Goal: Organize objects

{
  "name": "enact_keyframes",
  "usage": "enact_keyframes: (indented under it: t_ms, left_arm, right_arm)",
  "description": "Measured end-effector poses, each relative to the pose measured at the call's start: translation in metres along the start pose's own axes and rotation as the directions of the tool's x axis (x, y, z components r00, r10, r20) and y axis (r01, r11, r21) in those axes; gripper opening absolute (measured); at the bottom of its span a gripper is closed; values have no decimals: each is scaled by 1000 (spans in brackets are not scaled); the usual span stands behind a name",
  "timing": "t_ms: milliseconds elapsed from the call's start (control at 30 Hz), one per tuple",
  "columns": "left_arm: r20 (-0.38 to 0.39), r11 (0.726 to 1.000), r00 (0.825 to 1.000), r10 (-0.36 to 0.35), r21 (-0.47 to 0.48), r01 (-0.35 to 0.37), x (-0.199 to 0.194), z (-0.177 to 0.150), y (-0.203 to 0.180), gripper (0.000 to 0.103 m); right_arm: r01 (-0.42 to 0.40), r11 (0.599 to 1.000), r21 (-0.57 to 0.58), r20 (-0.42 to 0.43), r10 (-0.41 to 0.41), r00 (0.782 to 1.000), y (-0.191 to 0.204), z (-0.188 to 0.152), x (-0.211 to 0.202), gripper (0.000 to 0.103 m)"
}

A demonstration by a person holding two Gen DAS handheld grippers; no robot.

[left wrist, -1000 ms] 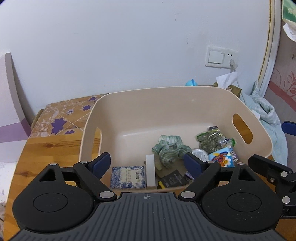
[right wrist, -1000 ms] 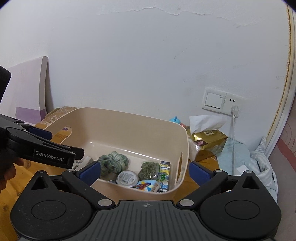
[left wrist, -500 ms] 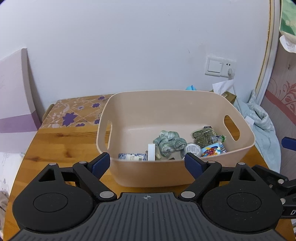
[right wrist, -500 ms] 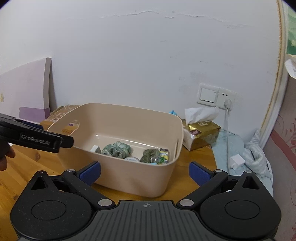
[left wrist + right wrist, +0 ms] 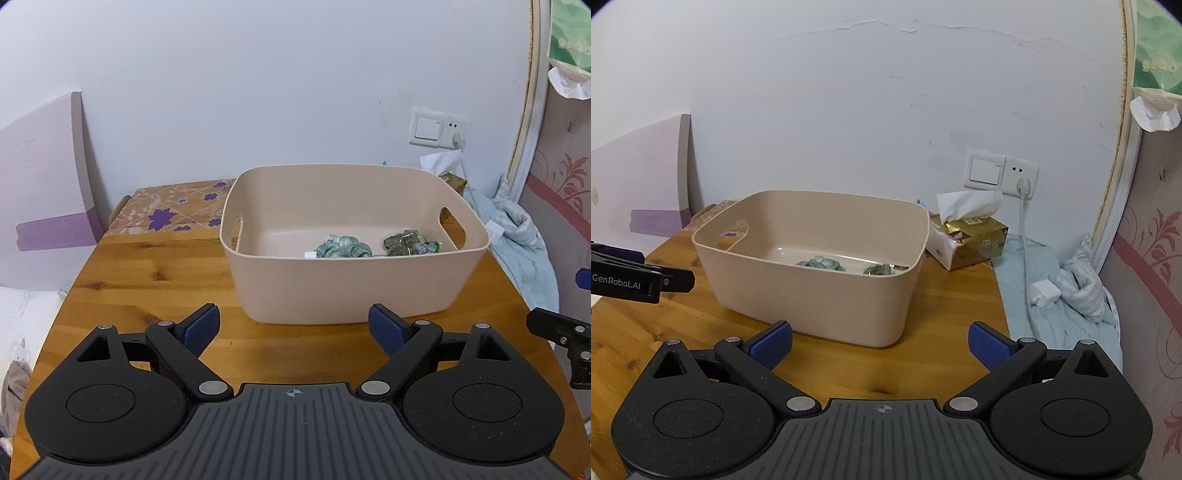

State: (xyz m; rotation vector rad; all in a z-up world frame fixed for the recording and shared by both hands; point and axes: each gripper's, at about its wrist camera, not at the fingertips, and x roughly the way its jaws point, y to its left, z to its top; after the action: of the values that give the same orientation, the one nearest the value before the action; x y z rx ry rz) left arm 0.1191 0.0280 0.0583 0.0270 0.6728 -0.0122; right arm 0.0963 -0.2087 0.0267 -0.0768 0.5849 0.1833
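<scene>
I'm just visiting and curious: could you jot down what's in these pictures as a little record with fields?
surface: wooden table
container: beige bin with handle cutouts, upright on the table
in the bin: green cloth scrunchie, green packet
left gripper: open, empty, short of the bin
right gripper: open, empty
beside the bin: tissue box

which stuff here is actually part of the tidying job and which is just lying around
Part of the job:
beige bin
green scrunchie inside it
dark green packet inside it
left tongs, open
right tongs, open

Just lying about:
tissue box
blue cloth
white charger
floral box
</scene>
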Motion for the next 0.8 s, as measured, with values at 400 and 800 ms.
enact_keyframes:
  t_ms: [400,800]
  left_arm:
    - [6,1000,1000,0,21,0,-35,-40,-4,89]
    - [-5,998,1000,4,57,-4,-61,-63,-5,89]
  right_arm:
    - [16,1000,-3,-13,-16,1000,-8,-30,-32,103]
    - [54,996,67,-20,-53,998,-28,-53,-58,103]
